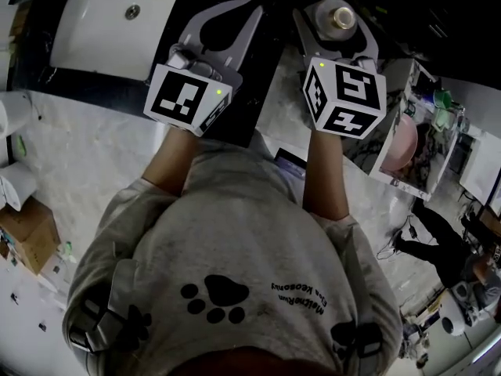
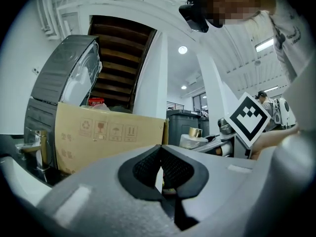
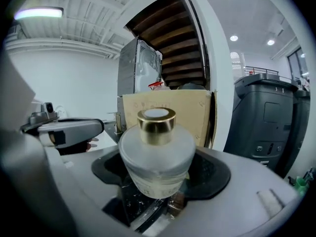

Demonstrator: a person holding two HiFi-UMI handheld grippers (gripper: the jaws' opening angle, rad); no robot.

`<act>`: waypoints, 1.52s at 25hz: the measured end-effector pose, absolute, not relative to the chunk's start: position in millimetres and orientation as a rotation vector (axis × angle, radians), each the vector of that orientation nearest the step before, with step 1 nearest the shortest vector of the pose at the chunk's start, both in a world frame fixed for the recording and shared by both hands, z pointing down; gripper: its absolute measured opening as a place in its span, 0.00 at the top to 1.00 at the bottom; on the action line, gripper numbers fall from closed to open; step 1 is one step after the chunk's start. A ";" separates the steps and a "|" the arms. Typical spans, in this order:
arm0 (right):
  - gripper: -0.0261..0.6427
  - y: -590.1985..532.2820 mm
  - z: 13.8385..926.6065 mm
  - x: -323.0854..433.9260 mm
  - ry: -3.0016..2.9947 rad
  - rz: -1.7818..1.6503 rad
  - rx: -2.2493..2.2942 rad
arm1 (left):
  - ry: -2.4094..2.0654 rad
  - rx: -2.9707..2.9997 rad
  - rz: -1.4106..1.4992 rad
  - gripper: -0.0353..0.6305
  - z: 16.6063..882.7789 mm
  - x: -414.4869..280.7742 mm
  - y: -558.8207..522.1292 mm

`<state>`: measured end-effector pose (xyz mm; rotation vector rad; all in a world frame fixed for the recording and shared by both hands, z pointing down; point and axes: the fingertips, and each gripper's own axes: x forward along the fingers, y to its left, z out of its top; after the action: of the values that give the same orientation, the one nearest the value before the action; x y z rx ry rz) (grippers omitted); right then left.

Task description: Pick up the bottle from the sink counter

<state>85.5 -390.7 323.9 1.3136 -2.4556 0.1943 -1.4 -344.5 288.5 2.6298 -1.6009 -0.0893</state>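
A squat frosted-glass bottle (image 3: pixel 157 154) with a gold cap sits between the jaws of my right gripper (image 3: pixel 158 181), whose pads press on its sides. From the head view the bottle (image 1: pixel 343 16) shows from above, over the dark sink counter (image 1: pixel 235 124), inside the right gripper (image 1: pixel 338 23). My left gripper (image 1: pixel 235 10) hovers beside it to the left, jaws together with nothing between them. In the left gripper view its jaws (image 2: pixel 161 147) meet at the tips, and the bottle (image 2: pixel 195 138) is seen off to the right.
A white basin (image 1: pixel 102 30) lies at the counter's far left. A cardboard box (image 2: pixel 108 132) stands ahead of both grippers, with a grey dispenser (image 2: pixel 64 78) above it. A dark bin (image 3: pixel 269 117) stands to the right. Marble floor (image 1: pixel 86 155) lies below.
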 end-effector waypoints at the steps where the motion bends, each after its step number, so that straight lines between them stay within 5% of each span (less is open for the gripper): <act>1: 0.46 -386.0 321.5 85.1 -2.455 0.189 1.316 | -1.599 2.633 -0.093 0.94 285.6 -2.5 -341.3; 38: 0.46 -228.2 275.1 41.3 -2.352 0.154 1.620 | -1.408 2.763 -0.066 0.94 255.8 -41.1 -210.9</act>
<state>41.3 -228.2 275.1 1.6197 -2.3521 0.1545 -41.1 -210.9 255.8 2.7635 -1.4084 -0.0662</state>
